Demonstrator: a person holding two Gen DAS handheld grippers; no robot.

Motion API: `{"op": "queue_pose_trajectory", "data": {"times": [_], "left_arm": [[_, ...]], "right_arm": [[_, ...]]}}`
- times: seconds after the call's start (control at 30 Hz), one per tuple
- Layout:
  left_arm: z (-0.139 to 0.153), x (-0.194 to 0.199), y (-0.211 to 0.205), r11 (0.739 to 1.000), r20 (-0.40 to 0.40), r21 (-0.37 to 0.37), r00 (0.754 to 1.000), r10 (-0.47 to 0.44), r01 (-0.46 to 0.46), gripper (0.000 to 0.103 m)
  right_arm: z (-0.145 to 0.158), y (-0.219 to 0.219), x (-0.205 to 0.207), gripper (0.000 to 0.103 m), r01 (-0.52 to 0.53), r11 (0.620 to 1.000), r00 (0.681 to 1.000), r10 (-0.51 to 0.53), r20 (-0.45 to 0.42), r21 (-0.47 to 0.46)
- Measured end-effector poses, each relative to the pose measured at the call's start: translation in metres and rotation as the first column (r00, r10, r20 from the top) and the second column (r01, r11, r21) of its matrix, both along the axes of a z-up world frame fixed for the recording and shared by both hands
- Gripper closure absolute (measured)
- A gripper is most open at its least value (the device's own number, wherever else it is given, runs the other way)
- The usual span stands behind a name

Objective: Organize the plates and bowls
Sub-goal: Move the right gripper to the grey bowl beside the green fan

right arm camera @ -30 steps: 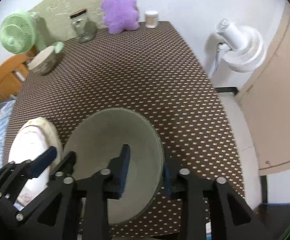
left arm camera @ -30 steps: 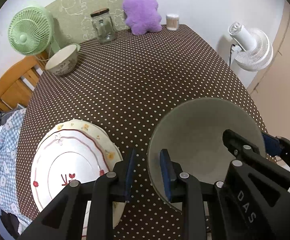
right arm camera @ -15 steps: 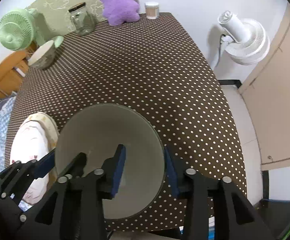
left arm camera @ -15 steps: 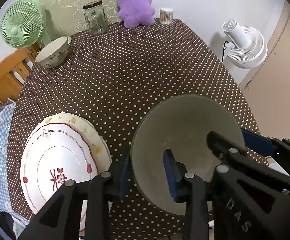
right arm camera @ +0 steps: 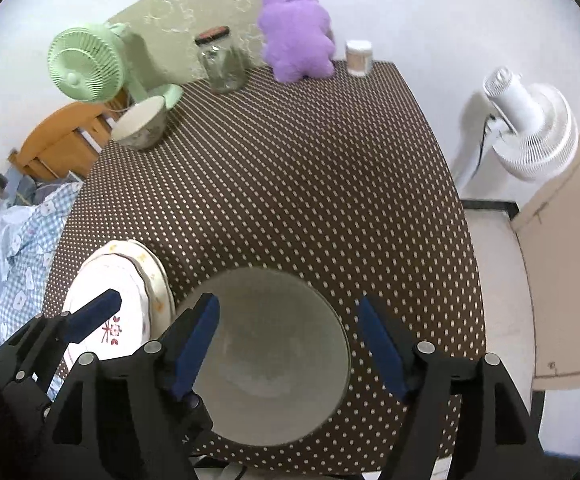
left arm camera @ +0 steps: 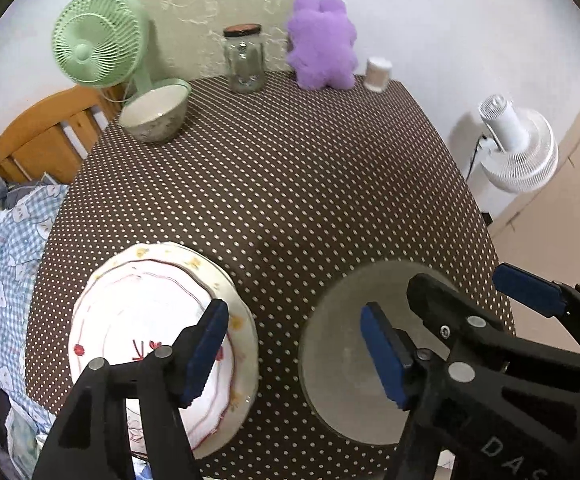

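Both grippers, left [left arm camera: 294,344] and right [right arm camera: 288,338], had just been opening and stood released over the grey bowl [right arm camera: 274,356], set at the table's six o'clock beside the plates [left arm camera: 150,320]. Next likely: fetching the patterned bowl [left arm camera: 156,118] at eleven o'clock.

Readable lettering: one marking only

The white capital letters "DAS" were seen printed on the black plastic body of the right gripper [left arm camera: 474,300], at the lower right of the left wrist view. A red motif on the white round ceramic plate [left arm camera: 130,344] could not be read as text.
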State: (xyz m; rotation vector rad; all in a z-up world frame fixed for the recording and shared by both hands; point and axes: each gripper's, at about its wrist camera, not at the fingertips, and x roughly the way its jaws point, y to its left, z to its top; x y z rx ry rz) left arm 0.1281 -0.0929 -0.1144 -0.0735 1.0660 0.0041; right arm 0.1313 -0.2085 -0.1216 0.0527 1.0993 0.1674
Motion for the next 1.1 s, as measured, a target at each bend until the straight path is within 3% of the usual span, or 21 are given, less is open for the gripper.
{"op": "queue_pose_trajectory", "data": {"times": [0.27,0.47,1.1], "left_arm": [[0.021,0.003,0.032,0.999,0.059,-0.004,0.997,0.039,-0.039,0.033],[0.039,0.012,0.071,1.0,0.097,0.024,0.995,0.018,-0.02,0.032],[0.046,0.067,0.189,0.998,0.153,0.052,0.988,-0.032,0.025,0.033]], "right_arm": [[0.024,0.03,0.012,0.027,-0.033,0.999,0.999,0.033,0.026,-0.009],[0.046,0.069,0.022,0.027,-0.003,0.999,0.996,0.007,0.084,-0.04],[0.066,0.186,0.081,0.027,0.033,0.999,0.987,-0.034,0.158,0.008]]}}
